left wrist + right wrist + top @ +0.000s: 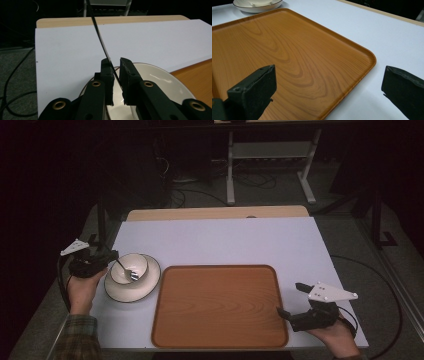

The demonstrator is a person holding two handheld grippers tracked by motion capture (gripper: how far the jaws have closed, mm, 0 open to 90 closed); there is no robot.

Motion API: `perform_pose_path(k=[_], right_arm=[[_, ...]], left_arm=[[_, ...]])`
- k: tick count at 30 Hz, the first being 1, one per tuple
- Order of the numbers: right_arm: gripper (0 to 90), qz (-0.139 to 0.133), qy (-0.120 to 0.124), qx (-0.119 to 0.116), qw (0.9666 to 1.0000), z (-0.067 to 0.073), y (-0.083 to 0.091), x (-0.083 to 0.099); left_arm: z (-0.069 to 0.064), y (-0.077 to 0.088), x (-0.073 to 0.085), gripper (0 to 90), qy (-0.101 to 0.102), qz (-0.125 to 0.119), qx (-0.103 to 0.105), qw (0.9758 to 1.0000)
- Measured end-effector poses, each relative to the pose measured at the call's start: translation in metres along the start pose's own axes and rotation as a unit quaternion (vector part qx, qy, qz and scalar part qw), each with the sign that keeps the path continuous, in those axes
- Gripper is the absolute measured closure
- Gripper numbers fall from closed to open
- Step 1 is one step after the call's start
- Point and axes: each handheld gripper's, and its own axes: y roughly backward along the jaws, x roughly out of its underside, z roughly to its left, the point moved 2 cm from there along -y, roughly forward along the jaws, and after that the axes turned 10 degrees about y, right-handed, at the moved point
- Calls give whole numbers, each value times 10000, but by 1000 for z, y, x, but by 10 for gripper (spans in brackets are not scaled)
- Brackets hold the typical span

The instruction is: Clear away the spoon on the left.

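High view: a white-topped table [220, 240] carries a rectangular wooden tray with rounded corners [220, 306] near its front edge. Toward the front left corner, just beside the tray, a cream ceramic bowl [131, 268] sits on a cream ceramic saucer [145, 287]. A metal fork [126, 269] rests in the bowl, its handle slanting toward the table's left edge. The left gripper [111, 256], held in a hand at that edge, meets the fork's handle. The right gripper [292, 299] is held at the tray's front right corner, its fingers spread.

Left gripper view: the two black fingers [108, 75] stand close together, pinching the fork's thin dark handle [100, 37], which rises between them. The cream saucer [162, 80] lies below.

Right gripper view: the black fingers [254, 92] stand wide apart, holding nothing, above the tray's corner [312, 65] and the bare table [387, 35]. The bowl and saucer [257, 5] lie beyond the tray.
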Motion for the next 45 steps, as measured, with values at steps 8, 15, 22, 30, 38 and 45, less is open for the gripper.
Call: perform_pose_path(k=[8,15,22,30,38,45], right_arm=[[0,-3,4,-2,10000,0,0,0],[0,-10,11,4,10000,0,0,0],[0,-9,13,8,10000,0,0,0],[0,-11,12,11,10000,0,1,0],[0,-12,-16,4,10000,-1,1,0],[0,-26,-26,15,10000,-2,1,1]], left_arm=[[-8,4,-5,861,-34,10,250,9997],[-19,5,-9,891,-211,34,447,9988],[-20,5,-10,891,-233,19,447,9987],[-28,15,-18,891,-323,-156,474,9982],[-42,23,-27,891,-410,-218,684,9966],[-57,27,-33,891,-485,-138,923,9944]])
